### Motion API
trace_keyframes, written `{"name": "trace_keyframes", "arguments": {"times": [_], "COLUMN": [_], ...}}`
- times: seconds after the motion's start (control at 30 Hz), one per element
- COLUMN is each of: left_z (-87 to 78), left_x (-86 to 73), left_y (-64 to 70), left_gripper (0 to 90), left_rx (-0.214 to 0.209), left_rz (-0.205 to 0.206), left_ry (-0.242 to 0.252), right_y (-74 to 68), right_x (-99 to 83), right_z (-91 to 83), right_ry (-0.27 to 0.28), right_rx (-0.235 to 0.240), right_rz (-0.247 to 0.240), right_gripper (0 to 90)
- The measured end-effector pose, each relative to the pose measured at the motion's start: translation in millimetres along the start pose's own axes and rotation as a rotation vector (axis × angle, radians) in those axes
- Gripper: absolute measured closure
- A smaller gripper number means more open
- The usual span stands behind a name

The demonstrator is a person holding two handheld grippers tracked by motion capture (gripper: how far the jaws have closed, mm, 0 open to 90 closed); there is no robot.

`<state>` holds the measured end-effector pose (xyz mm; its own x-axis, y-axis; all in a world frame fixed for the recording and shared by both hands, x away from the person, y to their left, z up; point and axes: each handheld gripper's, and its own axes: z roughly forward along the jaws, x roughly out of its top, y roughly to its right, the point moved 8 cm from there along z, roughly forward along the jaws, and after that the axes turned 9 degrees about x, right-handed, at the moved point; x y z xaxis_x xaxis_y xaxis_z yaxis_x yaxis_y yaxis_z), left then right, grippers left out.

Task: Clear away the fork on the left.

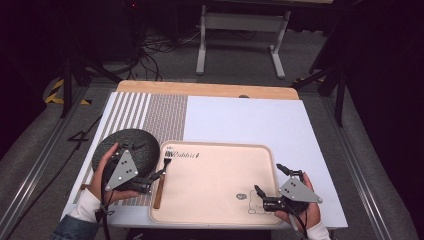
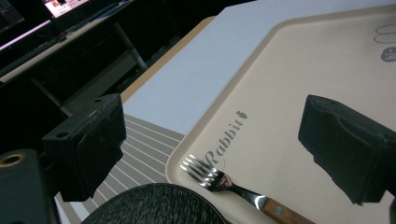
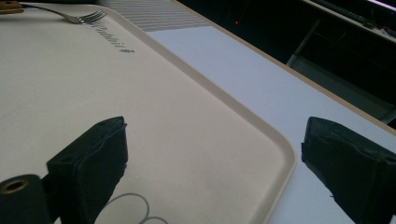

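A fork (image 1: 163, 170) with a wooden handle lies along the left edge of a beige tray (image 1: 220, 150), its tines by the printed word. My left gripper (image 1: 152, 182) hovers open just beside the handle, over the near rim of a dark round plate (image 1: 130, 142). In the left gripper view the fork (image 2: 224, 179) lies low between the wide-apart jaws of that gripper (image 2: 215, 140), with the plate (image 2: 159, 205) at the bottom. My right gripper (image 1: 270, 181) is open at the tray's near right corner. In the right gripper view its jaws (image 3: 215, 158) straddle the tray rim (image 3: 280, 154), empty.
The plate sits on a grey striped placemat (image 1: 165, 112) on the white tabletop (image 1: 250, 120). A wooden strip (image 1: 205, 89) runs along the far edge. Beyond it stand a table frame (image 1: 240, 30) and cables on the floor. A cartoon print (image 1: 252, 202) marks the tray's near side.
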<state>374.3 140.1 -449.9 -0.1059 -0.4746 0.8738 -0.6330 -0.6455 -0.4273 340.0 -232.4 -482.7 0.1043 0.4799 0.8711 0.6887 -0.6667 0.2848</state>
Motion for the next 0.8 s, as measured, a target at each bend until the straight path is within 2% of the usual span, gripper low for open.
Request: {"name": "trace_keyframes", "arguments": {"times": [0.23, 0.47, 0.67, 0.8], "left_z": [-8.5, -14.5, -19.9, -20.9], "left_x": [-12.1, -29.6, -39.7, -48.5], "left_y": [-6.0, -10.9, -10.0, -9.6], "left_gripper": [9.4, 8.4, 8.3, 7.5], "left_rx": [0.021, 0.019, 0.022, 0.02], "left_rz": [-0.019, -0.052, -0.054, -0.077], "left_ry": [-0.009, -0.034, -0.048, -0.062], "right_y": [0.4, 1.0, 1.9, 2.2], "right_x": [-0.3, -1.7, -4.2, -5.9], "right_z": [-0.5, -1.2, -4.4, -6.9], "right_ry": [-0.001, -0.004, -0.008, -0.009], "right_rx": [-0.003, -0.006, -0.017, -0.022], "right_rz": [0.003, 0.005, 0.013, 0.016], "right_gripper": [8.0, 8.0, 7.9, 7.9]}}
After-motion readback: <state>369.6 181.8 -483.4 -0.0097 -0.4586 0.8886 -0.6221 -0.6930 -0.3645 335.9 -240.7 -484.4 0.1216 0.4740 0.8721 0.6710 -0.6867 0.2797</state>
